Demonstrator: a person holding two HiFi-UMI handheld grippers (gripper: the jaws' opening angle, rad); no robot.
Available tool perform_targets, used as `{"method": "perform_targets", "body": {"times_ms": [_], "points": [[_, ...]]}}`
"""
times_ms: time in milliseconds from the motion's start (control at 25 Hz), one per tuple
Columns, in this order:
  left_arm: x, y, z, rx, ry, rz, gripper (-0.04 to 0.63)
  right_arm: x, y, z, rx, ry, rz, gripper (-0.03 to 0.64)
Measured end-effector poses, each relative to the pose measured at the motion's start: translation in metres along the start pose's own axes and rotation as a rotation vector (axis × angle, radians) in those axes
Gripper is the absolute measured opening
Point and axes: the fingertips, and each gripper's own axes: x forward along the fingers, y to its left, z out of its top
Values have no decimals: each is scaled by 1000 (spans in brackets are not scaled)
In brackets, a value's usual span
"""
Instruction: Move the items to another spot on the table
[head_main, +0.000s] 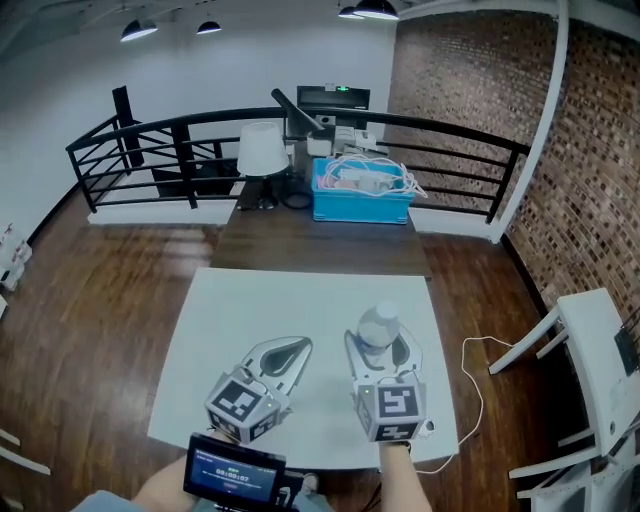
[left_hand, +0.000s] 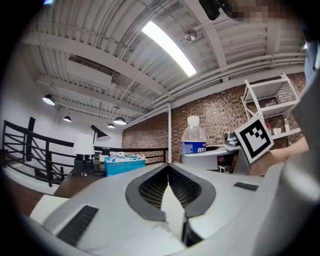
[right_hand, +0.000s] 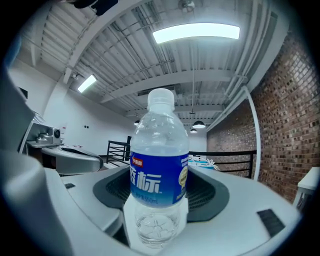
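Note:
A clear water bottle (head_main: 378, 328) with a blue label and white cap stands upright near the right front of the white table (head_main: 250, 300). My right gripper (head_main: 380, 346) is closed round it, with one jaw on each side of the labelled body (right_hand: 159, 165). In the right gripper view (right_hand: 160, 186) the dark pads sit against the bottle's sides. My left gripper (head_main: 301, 347) lies to the left, its jaws shut tip to tip on nothing (left_hand: 168, 168). From the left gripper view the bottle (left_hand: 193, 140) shows to the right, beyond the jaws.
Behind the white table stands a dark wooden table with a blue bin of cables (head_main: 360, 195) and a white lamp (head_main: 262, 150). A black railing (head_main: 150, 140) runs along the back. A white shelf unit (head_main: 600, 345) stands at the right, and a cable (head_main: 478, 385) lies on the floor.

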Motion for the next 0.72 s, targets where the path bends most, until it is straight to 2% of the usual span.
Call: {"method": "perform_targets", "body": {"times_ms": [400, 520, 720], "points": [[-88, 76, -10, 23, 9, 174, 6, 42, 123, 16, 17, 0, 194, 295], [-111, 91, -7, -2, 13, 215, 6, 53, 152, 16, 24, -17, 226, 295], [-152, 125, -12, 17, 18, 283, 6, 73, 205, 24, 37, -45, 299, 295]]}}
